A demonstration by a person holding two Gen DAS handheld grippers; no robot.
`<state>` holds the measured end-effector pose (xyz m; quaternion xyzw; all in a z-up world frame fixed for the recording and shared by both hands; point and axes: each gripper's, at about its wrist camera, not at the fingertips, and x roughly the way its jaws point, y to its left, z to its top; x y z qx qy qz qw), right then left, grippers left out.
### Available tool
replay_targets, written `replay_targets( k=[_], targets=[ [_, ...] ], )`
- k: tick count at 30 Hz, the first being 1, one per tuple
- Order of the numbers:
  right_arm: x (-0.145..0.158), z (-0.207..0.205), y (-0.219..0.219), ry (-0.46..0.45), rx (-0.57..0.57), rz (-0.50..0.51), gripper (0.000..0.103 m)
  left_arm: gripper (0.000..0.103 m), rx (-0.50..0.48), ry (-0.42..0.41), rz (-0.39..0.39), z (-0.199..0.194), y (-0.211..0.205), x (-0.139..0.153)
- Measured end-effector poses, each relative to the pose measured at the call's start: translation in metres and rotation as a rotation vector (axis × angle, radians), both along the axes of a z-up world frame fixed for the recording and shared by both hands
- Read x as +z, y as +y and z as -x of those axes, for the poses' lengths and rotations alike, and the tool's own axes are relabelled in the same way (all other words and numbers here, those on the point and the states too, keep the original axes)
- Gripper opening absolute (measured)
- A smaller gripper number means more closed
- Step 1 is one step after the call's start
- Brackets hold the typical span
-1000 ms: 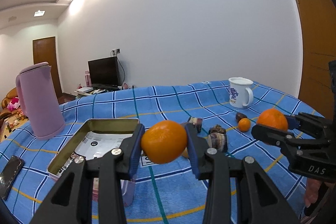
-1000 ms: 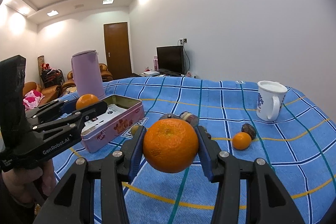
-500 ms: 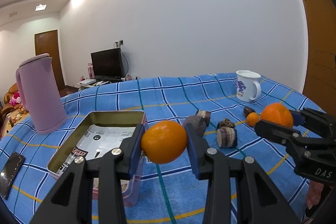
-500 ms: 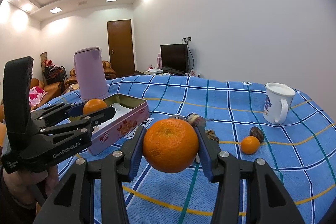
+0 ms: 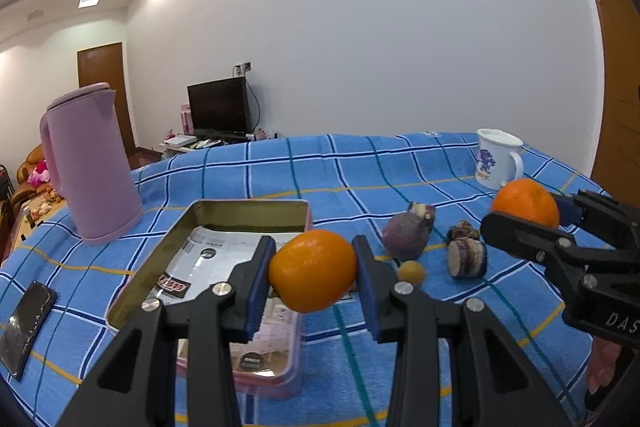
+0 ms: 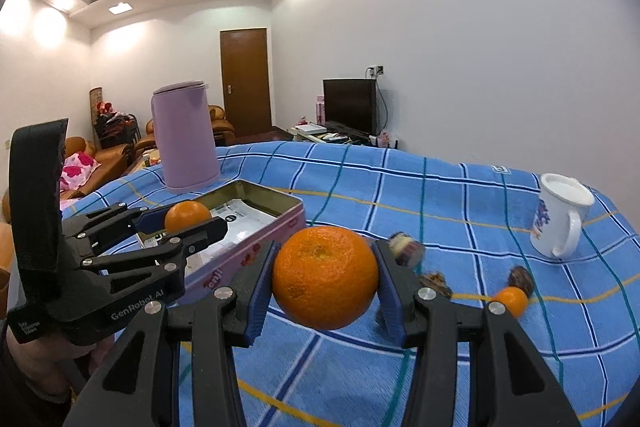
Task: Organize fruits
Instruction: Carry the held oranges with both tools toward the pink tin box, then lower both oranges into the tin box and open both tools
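Each gripper has an orange clamped between its blue pads. The left gripper point(image 5: 313, 277) pinches a mandarin point(image 5: 312, 270) at the frame's lower centre, in front of the near right corner of the open pink tin point(image 5: 248, 205). The right gripper point(image 6: 325, 277) squeezes a larger orange point(image 6: 325, 277) low in its own view, above the blue checked cloth point(image 6: 460, 203). To the right of the tin lie a purple fruit point(image 5: 404, 239), a cut cane piece point(image 5: 466, 258) and a small yellowish fruit point(image 5: 411, 271). A small tangerine point(image 6: 510, 301) lies lower right, the white mug point(image 6: 560, 223) above it. A lilac kettle point(image 5: 90, 163) stands at left.
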<state>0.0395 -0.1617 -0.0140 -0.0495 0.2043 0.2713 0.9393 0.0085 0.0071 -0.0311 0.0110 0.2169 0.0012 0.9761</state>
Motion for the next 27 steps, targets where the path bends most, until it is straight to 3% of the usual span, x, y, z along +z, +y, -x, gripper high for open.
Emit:
replay_targets(
  k=[27],
  targets=[
    [0.007,-0.032,0.089,-0.002,0.143,0.062,0.049,0.041,0.118,0.063,0.014,-0.02,0.071,-0.004]
  ],
)
